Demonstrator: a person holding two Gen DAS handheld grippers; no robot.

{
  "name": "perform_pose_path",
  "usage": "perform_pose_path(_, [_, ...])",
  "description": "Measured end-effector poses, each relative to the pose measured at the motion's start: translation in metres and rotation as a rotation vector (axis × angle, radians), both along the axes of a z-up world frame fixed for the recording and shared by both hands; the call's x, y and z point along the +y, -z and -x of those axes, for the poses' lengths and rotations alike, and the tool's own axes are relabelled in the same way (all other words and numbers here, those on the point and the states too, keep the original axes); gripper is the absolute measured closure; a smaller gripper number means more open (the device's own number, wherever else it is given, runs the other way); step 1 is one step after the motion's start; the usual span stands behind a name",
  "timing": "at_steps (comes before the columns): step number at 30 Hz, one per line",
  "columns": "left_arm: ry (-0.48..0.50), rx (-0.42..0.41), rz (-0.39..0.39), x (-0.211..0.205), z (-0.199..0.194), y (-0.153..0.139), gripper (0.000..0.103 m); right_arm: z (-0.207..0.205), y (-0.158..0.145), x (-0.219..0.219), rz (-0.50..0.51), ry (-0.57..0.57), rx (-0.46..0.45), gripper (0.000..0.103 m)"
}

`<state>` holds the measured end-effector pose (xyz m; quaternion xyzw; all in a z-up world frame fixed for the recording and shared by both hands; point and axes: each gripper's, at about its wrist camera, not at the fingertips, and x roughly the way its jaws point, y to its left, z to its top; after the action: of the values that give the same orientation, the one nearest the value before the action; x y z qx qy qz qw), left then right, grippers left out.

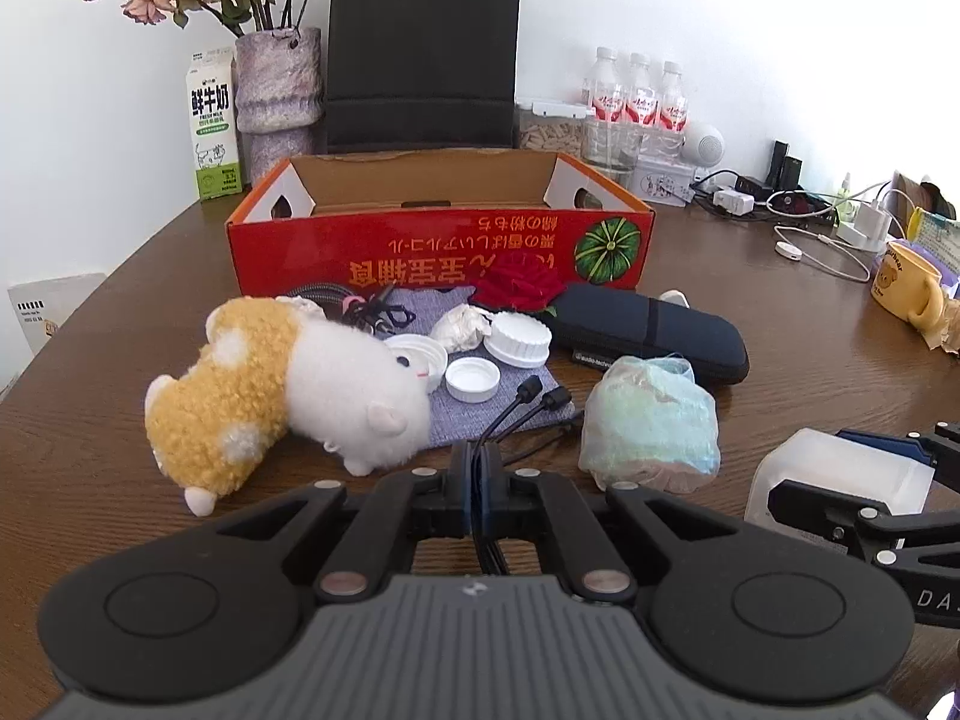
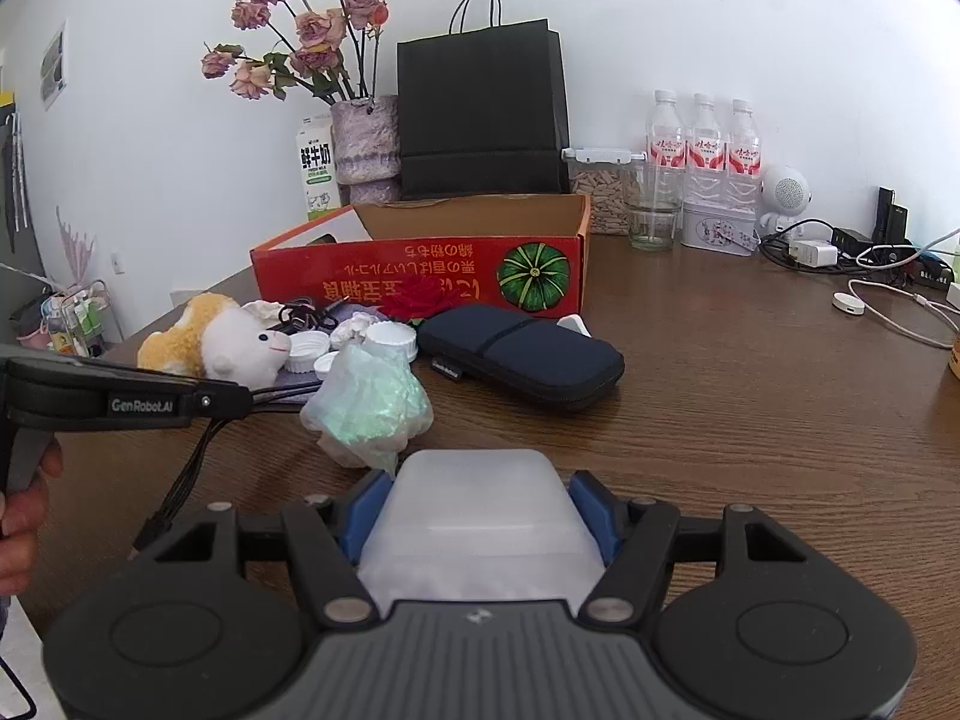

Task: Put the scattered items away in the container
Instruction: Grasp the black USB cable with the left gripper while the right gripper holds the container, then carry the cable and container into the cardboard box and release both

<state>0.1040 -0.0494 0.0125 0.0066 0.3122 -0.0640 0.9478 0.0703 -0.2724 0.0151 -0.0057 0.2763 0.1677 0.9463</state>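
An open red cardboard box (image 1: 441, 246) (image 2: 420, 267) stands on the table behind a scatter of items. My left gripper (image 1: 478, 468) is shut on a black multi-plug cable (image 1: 516, 405), whose plugs stick out ahead and whose tail hangs below it (image 2: 180, 480). My right gripper (image 2: 480, 504) is shut on a translucent white plastic box (image 2: 480, 516) (image 1: 840, 480) just above the table. Ahead lie a yellow-white plush toy (image 1: 282, 396) (image 2: 228, 342), a crumpled bluish bag (image 1: 651, 420) (image 2: 366, 402), white lids (image 1: 519, 339), a grey cloth pouch (image 1: 468, 408), a red fabric rose (image 1: 519, 288) and a dark zip case (image 1: 648, 327) (image 2: 522, 354).
Behind the box are a black paper bag (image 1: 423, 54), a vase with dried roses (image 1: 276, 90), a milk carton (image 1: 210, 126) and three water bottles (image 1: 639, 102). Chargers and cables (image 1: 804, 222) and a yellow mug (image 1: 906, 285) are at the right.
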Motion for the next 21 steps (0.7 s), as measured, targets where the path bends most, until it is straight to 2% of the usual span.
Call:
perform_pose_path(16, [0.020,-0.146,0.046,0.019,0.012,-0.042,0.100,0.008,-0.024,0.017,0.024,0.011,-0.052,0.039])
perform_pose_path(21, [0.030,-0.184,0.057,0.022,0.013,-0.054,0.100,0.005,-0.042,0.018,0.026,0.021,-0.096,0.039])
